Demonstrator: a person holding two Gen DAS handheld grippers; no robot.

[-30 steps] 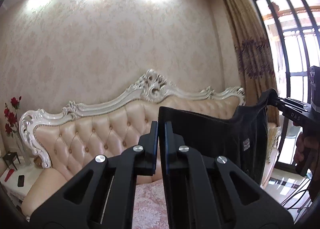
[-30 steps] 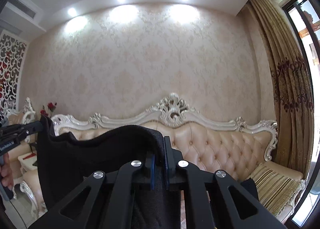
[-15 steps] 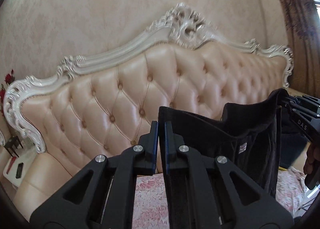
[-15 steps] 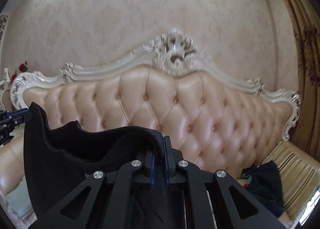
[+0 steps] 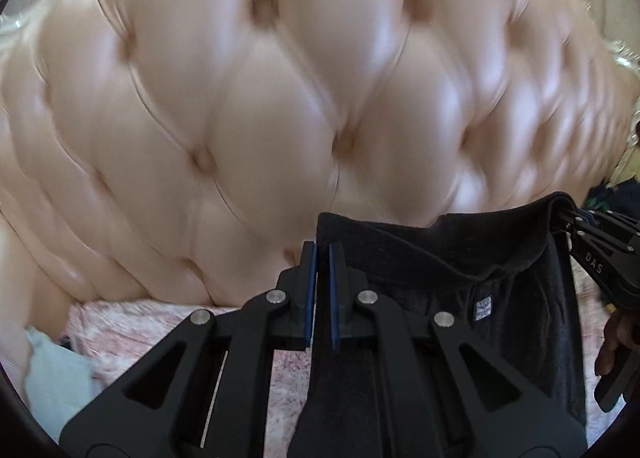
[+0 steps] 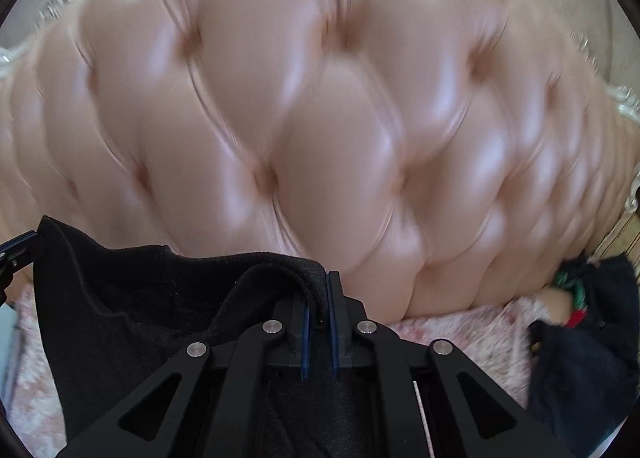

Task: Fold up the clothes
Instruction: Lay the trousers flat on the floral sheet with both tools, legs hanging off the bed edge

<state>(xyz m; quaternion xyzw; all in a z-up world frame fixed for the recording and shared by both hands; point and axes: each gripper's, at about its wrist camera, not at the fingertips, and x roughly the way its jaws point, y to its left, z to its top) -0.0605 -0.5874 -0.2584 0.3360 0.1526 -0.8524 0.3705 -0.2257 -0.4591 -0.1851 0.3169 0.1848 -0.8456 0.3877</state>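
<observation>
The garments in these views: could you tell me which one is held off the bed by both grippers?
The black garment, pinched at its top edge by the left gripper and right gripper. The dark navy clothes lie untouched in a heap by the headboard.

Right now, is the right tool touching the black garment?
Touching. In the right wrist view the right tool is shut on the thick edge of the black garment, the cloth pinched between its blue pads. The left wrist view agrees.
</observation>
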